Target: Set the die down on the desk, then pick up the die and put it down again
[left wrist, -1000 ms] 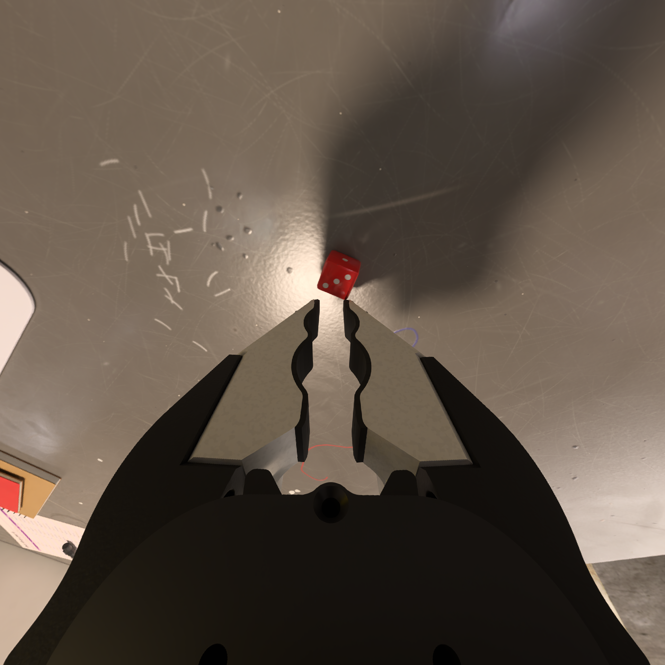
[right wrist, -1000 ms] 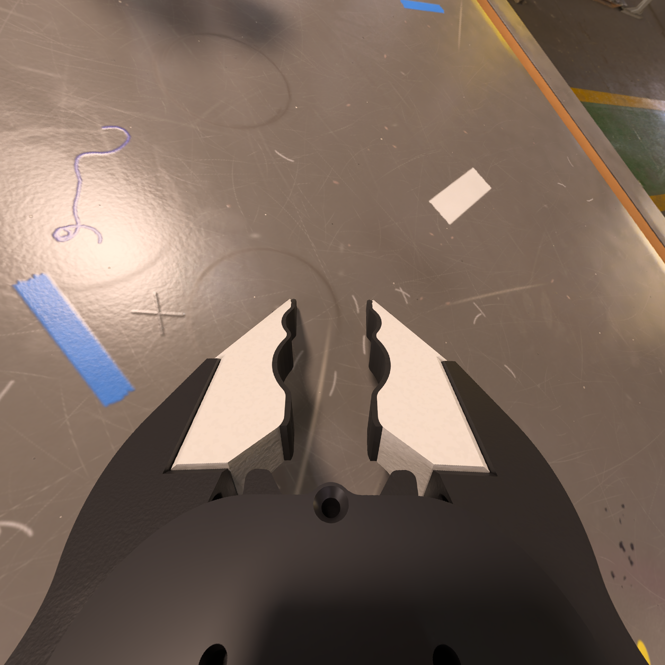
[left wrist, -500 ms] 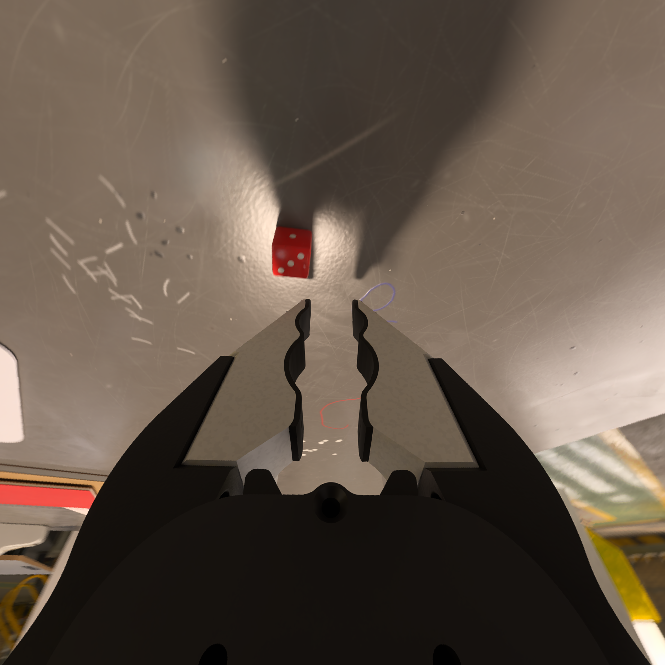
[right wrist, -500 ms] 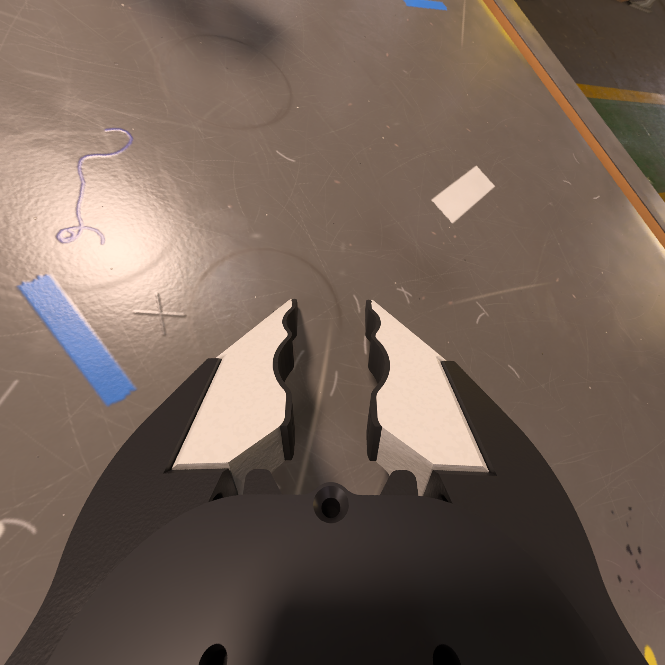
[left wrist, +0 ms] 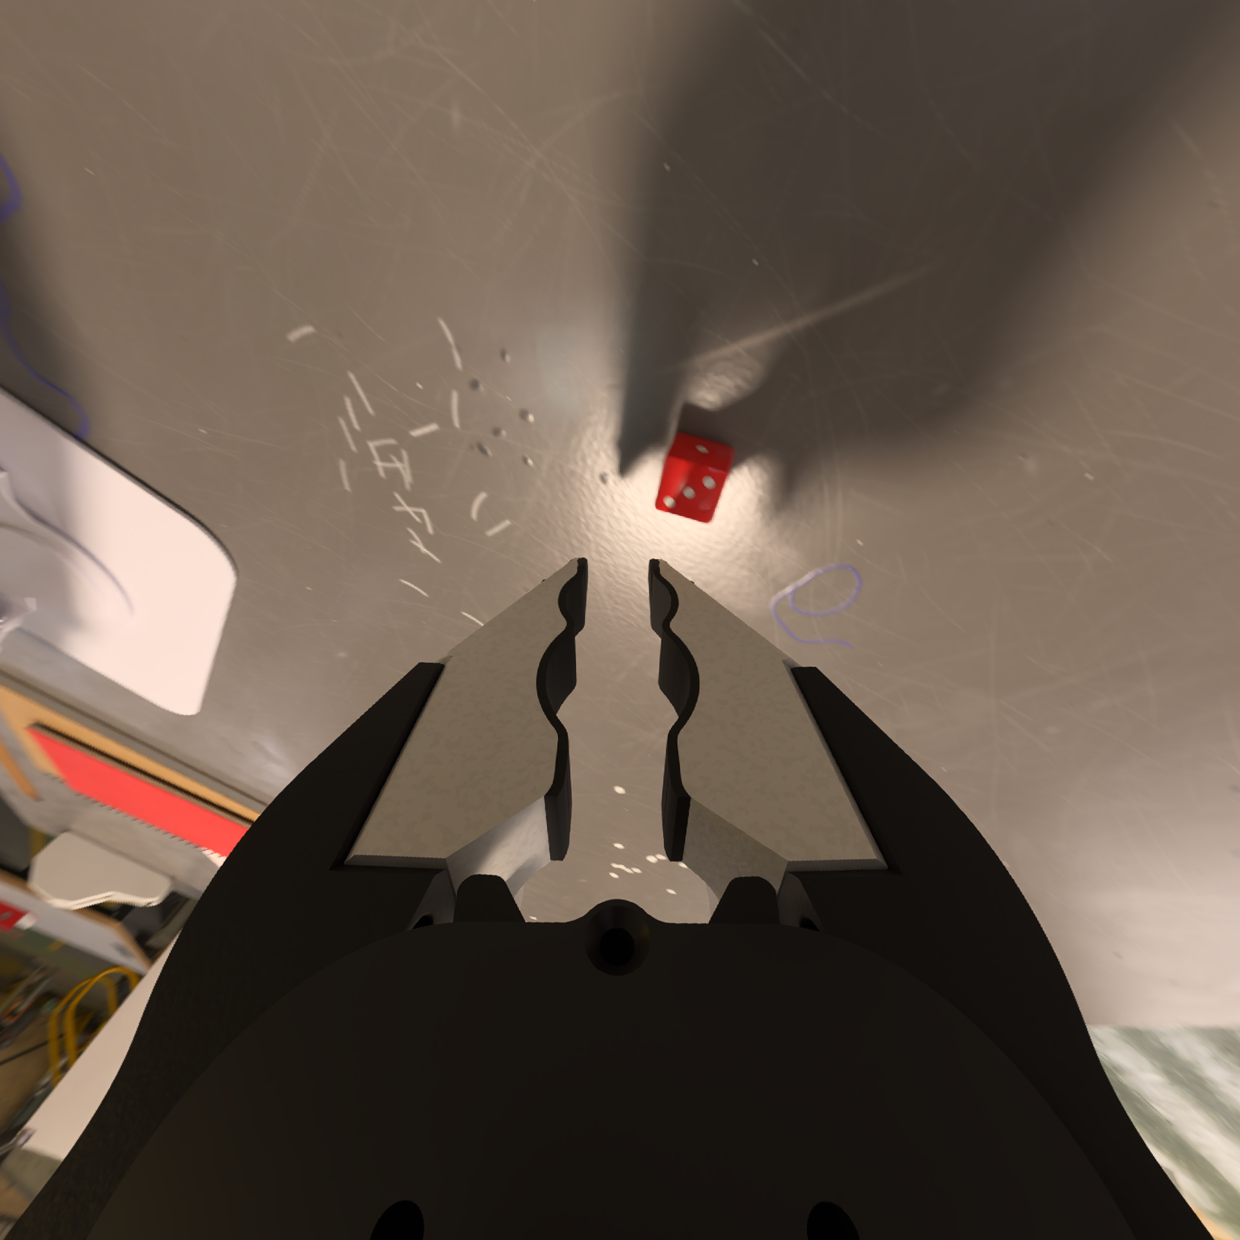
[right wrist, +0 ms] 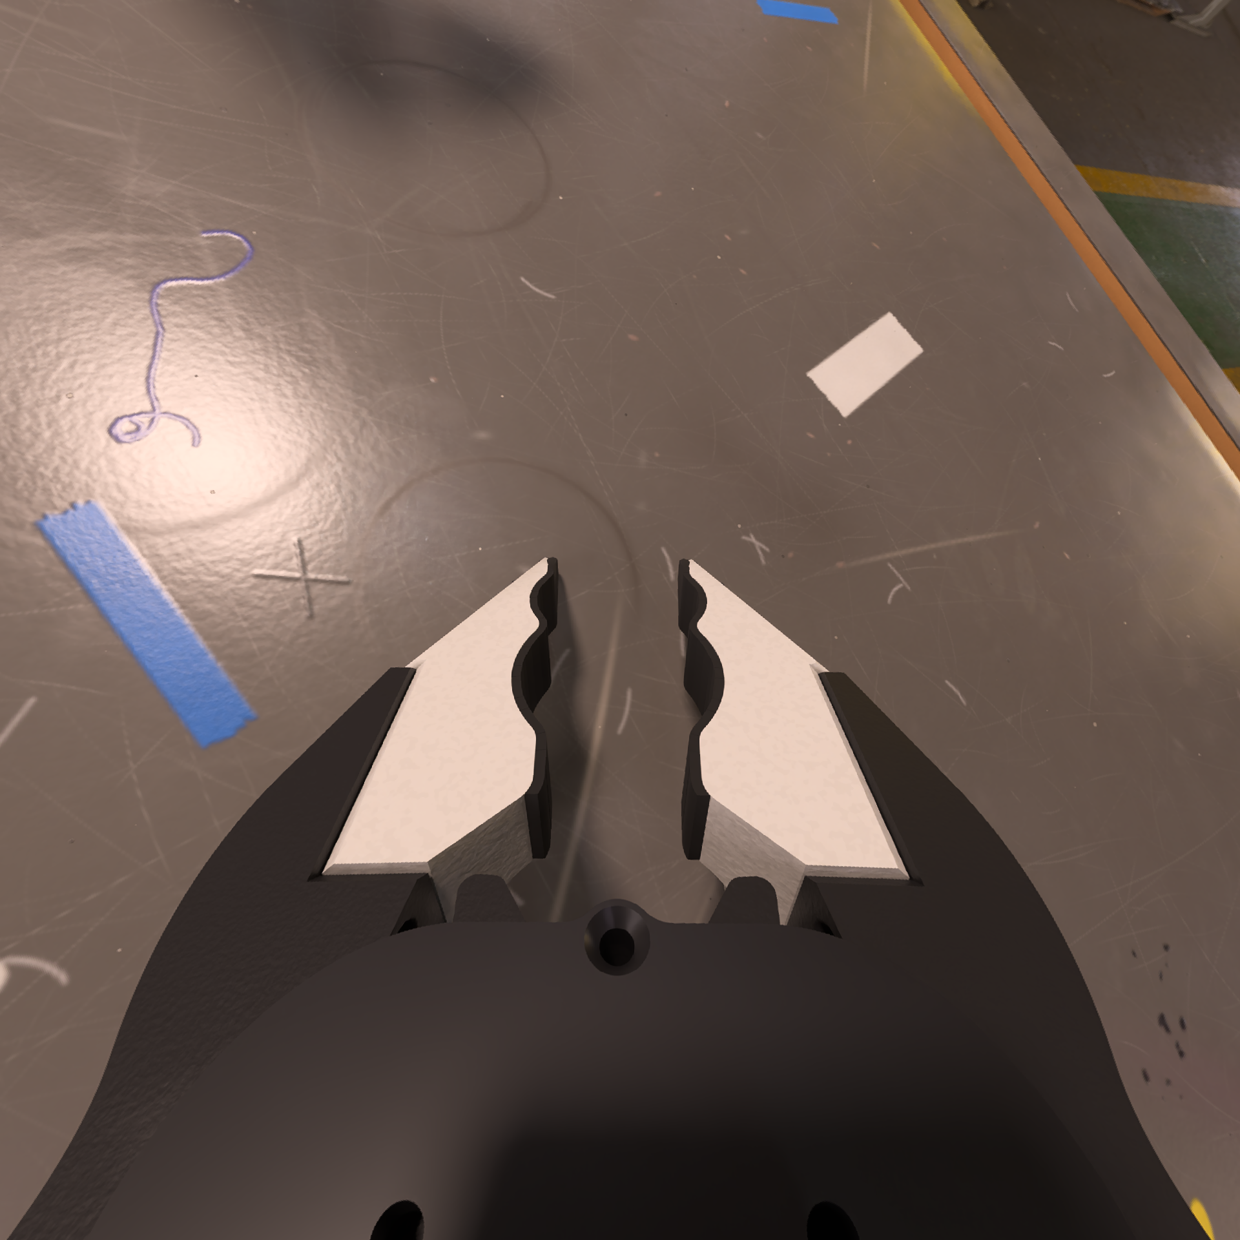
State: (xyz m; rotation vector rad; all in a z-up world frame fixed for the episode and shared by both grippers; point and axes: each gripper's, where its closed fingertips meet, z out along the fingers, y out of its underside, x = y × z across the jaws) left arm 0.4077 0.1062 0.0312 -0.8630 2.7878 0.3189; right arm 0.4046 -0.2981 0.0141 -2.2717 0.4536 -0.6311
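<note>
A small red die (left wrist: pixel 692 478) with white pips lies on the grey scratched desk (left wrist: pixel 939 671) in the left wrist view. It sits a little ahead of my left gripper (left wrist: pixel 617 563) and to the right of its fingertips, apart from them. The left gripper is open and empty, with a narrow gap between the fingers. My right gripper (right wrist: pixel 616 563) is open and empty above the desk (right wrist: pixel 738 201). The die does not show in the right wrist view.
In the left wrist view a white rounded sheet (left wrist: pixel 134 577) lies at the left, with a red-and-tan box (left wrist: pixel 127 785) below it past the desk edge. In the right wrist view there are a blue tape strip (right wrist: pixel 144 621), a white tape patch (right wrist: pixel 864 364), a purple thread (right wrist: pixel 168 349) and the orange desk edge (right wrist: pixel 1073 221).
The left gripper has opened slightly and swung, so the die now shows to the right of its tips and farther off. The right gripper has barely moved.
</note>
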